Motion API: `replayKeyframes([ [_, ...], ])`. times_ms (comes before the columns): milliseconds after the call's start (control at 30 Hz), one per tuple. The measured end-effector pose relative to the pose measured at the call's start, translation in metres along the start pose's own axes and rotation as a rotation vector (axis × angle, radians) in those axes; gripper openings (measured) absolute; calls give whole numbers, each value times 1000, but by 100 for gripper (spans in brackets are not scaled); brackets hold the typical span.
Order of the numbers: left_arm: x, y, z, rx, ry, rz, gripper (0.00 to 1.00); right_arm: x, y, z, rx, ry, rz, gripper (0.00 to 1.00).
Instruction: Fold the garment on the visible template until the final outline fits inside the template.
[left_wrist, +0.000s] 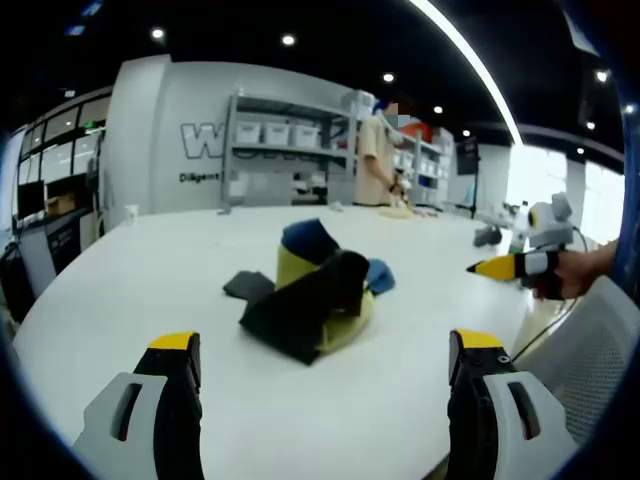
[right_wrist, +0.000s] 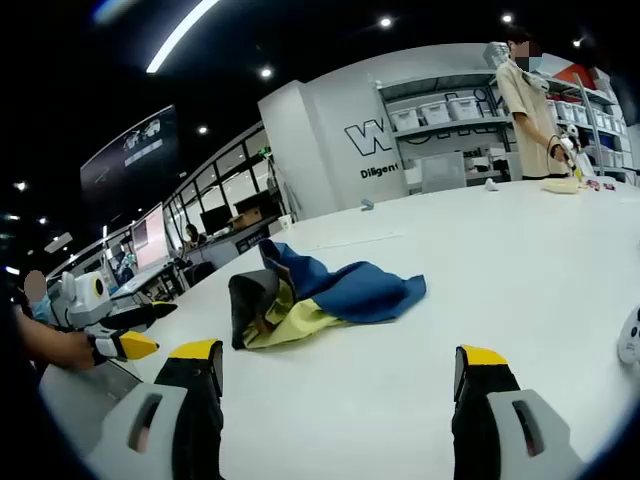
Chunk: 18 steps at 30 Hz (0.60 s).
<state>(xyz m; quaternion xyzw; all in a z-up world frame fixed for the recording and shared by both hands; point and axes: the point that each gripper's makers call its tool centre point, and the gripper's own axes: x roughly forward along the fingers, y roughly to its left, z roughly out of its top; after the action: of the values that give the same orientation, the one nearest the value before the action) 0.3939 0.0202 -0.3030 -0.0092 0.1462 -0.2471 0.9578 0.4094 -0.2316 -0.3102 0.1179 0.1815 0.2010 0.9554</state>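
White table (left_wrist: 150, 260): crumpled garment (left_wrist: 310, 295); both tongs (left_wrist: 325, 375) (right_wrist: 335, 385) gape, empty.

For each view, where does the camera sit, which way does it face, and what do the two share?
Left gripper view: rides the open left tool, facing the crumpled garment on the white table; right tool and hand at right.
Right gripper view: rides the open right tool, facing the garment; left tool at left.
Shared: garment, table, shelves, standing person.
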Motion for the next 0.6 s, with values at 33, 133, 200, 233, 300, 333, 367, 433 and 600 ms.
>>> replayKeyframes([
  [33,0,0,0,-1,0,1,98,0,0,1,-1,-5,1,96],
  [133,0,-2,3,-3,-8,0,99,-1,0,2,-1,-16,2,96],
  [200,0,-2,3,-4,-9,-1,99,-2,0,2,2,-15,2,96],
  [233,0,-3,3,-5,-9,-4,99,-2,0,3,4,-17,1,96],
  [300,0,-4,4,-7,-12,-7,99,-2,-1,4,7,-21,0,97],
  [333,0,-3,4,-7,-12,-7,99,-2,-1,4,7,-22,0,97],
  [367,0,-2,3,-7,-12,-8,99,-2,-1,3,7,-21,0,97],
  [433,0,-3,3,-9,-12,-12,99,-2,-1,3,8,-21,-1,97],
  [600,1,-3,2,-10,-9,-17,99,-2,0,4,7,-21,1,98],
])
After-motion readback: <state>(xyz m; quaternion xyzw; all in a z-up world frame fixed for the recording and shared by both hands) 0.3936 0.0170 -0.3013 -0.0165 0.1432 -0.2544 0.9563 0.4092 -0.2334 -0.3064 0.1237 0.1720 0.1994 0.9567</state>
